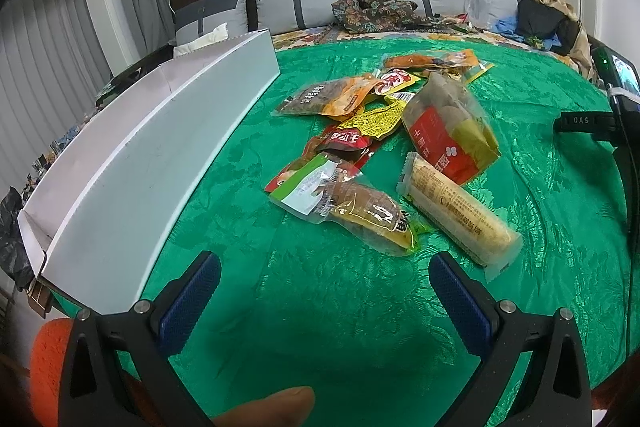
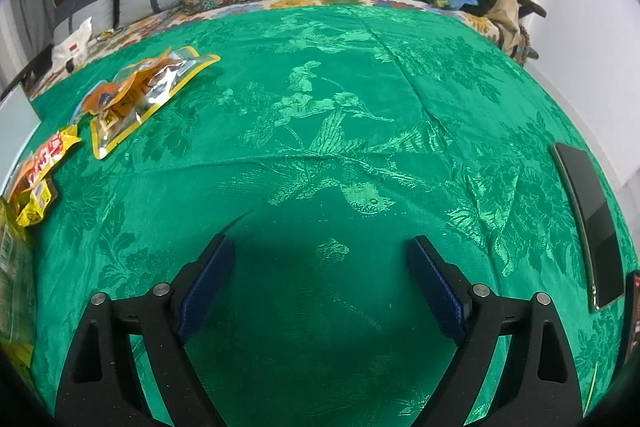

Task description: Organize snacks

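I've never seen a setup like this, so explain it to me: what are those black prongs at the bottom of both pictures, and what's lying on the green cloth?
Each picture comes from a camera on a hand-held gripper, looking along its jaws. The left gripper faces a pile of snack packets on the green cloth, beside a long white box. The right gripper faces mostly bare cloth, with a dark phone near the edge. Both jaws stand open, holding nothing.
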{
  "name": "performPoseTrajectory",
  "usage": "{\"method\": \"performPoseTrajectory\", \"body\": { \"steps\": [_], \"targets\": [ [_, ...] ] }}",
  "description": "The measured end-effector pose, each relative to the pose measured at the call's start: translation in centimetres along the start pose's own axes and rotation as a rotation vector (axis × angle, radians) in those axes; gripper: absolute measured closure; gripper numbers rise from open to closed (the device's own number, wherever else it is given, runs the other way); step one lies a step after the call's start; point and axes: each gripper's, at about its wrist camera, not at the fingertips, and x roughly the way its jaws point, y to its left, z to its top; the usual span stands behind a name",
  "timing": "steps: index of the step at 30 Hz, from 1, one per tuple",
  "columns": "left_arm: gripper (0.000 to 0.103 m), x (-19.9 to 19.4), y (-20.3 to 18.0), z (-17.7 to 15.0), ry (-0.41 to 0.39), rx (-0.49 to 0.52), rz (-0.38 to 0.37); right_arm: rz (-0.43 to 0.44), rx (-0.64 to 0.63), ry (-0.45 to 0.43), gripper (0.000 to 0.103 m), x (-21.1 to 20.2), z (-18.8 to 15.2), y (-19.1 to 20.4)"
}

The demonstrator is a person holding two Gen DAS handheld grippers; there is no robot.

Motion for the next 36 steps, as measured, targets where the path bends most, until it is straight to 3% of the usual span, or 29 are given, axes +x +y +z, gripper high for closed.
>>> {"method": "performPoseTrajectory", "body": {
  "steps": [36],
  "targets": [
    [0.0,-1.7,-0.9,0.8,-0.024,0.006,0.001,0.001,0.001,0.0,0.011,0.0,0.0,0.0]
  ]
}}
